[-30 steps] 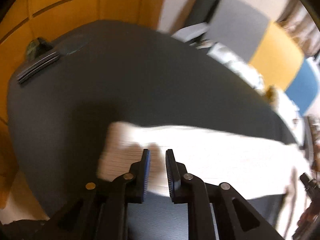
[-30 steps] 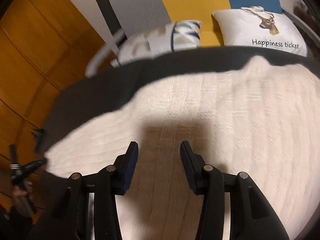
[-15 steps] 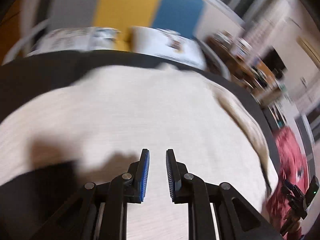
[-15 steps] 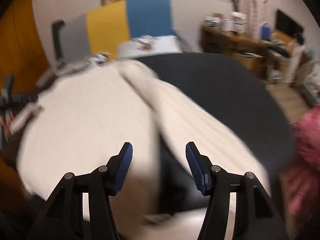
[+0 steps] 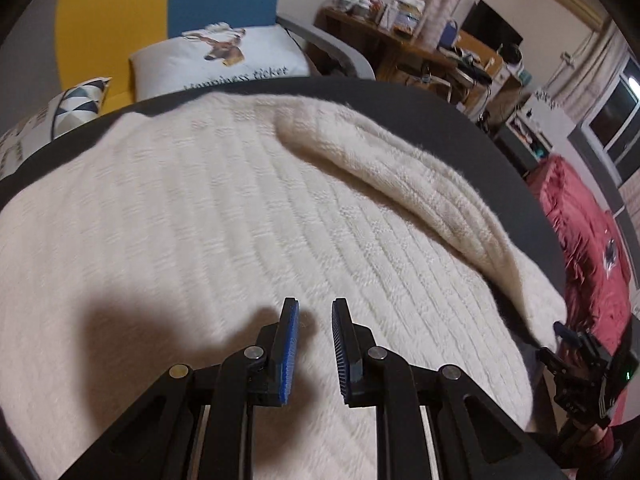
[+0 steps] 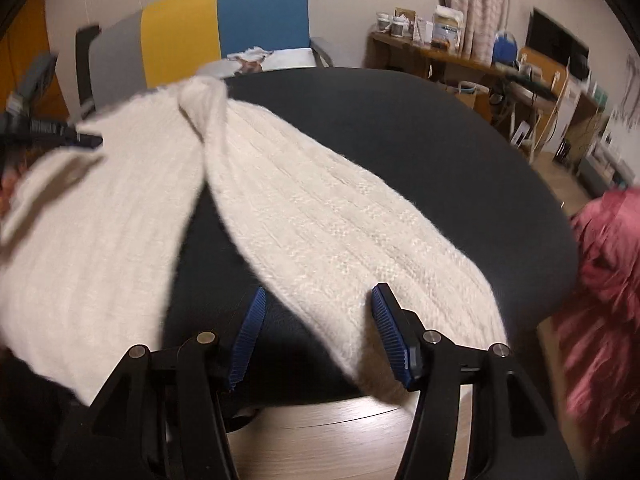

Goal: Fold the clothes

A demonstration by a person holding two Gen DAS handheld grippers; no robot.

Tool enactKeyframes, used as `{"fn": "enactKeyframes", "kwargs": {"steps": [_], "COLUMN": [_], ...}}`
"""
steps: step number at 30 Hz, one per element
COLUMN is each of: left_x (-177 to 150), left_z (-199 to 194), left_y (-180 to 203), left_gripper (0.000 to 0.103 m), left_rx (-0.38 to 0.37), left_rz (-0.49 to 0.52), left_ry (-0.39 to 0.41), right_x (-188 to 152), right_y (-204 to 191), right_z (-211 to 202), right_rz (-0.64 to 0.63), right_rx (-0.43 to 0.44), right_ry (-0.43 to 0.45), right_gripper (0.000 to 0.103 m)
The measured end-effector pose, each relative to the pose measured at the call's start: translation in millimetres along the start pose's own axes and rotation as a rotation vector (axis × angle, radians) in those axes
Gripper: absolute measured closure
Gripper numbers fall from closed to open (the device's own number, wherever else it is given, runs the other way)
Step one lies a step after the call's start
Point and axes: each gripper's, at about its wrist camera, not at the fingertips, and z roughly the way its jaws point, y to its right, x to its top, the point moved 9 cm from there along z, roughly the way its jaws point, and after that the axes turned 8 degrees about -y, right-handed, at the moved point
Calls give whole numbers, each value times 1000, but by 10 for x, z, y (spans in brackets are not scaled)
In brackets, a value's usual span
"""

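Dark round table (image 6: 400, 152) in a lived-in room, striped chair (image 6: 224, 32) and deer-print pillow (image 5: 224, 60) behind, cluttered desk (image 6: 460, 60) along the far wall. Cream knit sweater (image 5: 200, 220) spread flat across the tabletop, body broad and ribbed, one sleeve (image 6: 320, 220) angled out from the shoulder toward the near edge, cuff end hanging just past the rim. Right gripper (image 6: 318, 332) spread wide, nothing between its pads, poised over the lower sleeve with the knit lying between and beyond the fingers. Left gripper (image 5: 314, 344) parted only narrowly, holding nothing, hovering low over the sweater body, sleeve ridge off to its right. Risks, as judged: closing on the sleeve's fuzzy top layer alone, pinch slipping off loose knit; dragging the sleeve and pulling the whole body askew, since nothing pins it; overhanging cuff sliding off the edge and taking more fabric along; narrow left opening riding over thick knit rather than biting. Red garment (image 6: 600, 280) heaped off to the right, apart from the sweater.
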Motion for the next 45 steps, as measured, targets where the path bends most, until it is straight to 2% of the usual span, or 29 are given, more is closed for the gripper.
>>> {"fn": "enactKeyframes", "kwargs": {"steps": [2,3,4,6,8,11,16,21,23,25,28,30,33,35,38,39,41,42,43,45], "left_x": [56,53,50,45,43,110,442,827,941,1041,1127,1135,1147,1135,1120,1118,1112,1110,1110,1109], "left_z": [112,147,180,221,216,190,141,145,210,320,595,614,643,650,659,658,657,658,659,661], "left_y": [-4,2,8,20,29,27,-52,-99,-79,-73,-139,-149,-163,-174,-191,-194,-185,-181,-179,-175], "left_gripper": [87,87,87,87,87,87,87,87,87,87,87,87,86,86,86,86,86,86,86,86], "left_rx": [5,7,8,11,19,15,41,67,94,128,165,161,155,148,135,135,144,150,155,163], "left_rz": [14,20,25,35,52,66,74,92,123,156,174,175,176,182,171,165,168,170,168,165], "left_ry": [-17,-24,-29,-30,-20,-6,55,91,85,65,-4,11,34,46,59,61,64,64,61,54], "right_x": [18,27,36,55,83,235,702,1190,1461,1693,1963,2127,2206,2144,1862,1678,1318,1137,987,745], "right_y": [14,22,29,43,57,78,242,482,678,883,1229,1440,1533,1405,1153,1025,807,717,639,486], "right_z": [45,67,89,133,159,-19,-431,-496,-430,-291,33,247,568,508,223,129,18,17,13,25], "right_rz": [-17,-25,-33,-50,-65,-71,-47,-71,-84,-72,-46,-25,51,97,49,17,-40,-76,-106,-159], "right_rx": [-23,-34,-46,-69,-89,-86,-40,-51,-103,-138,-197,-227,-144,6,64,74,78,60,34,3], "right_ry": [2,3,4,6,9,33,92,78,63,38,-29,-71,-103,-51,20,21,2,-20,-27,-41], "right_gripper": [45,58,78,90,92,92,92,92,92,103,103,103,102,101,93,91,79,69,65,61]}}
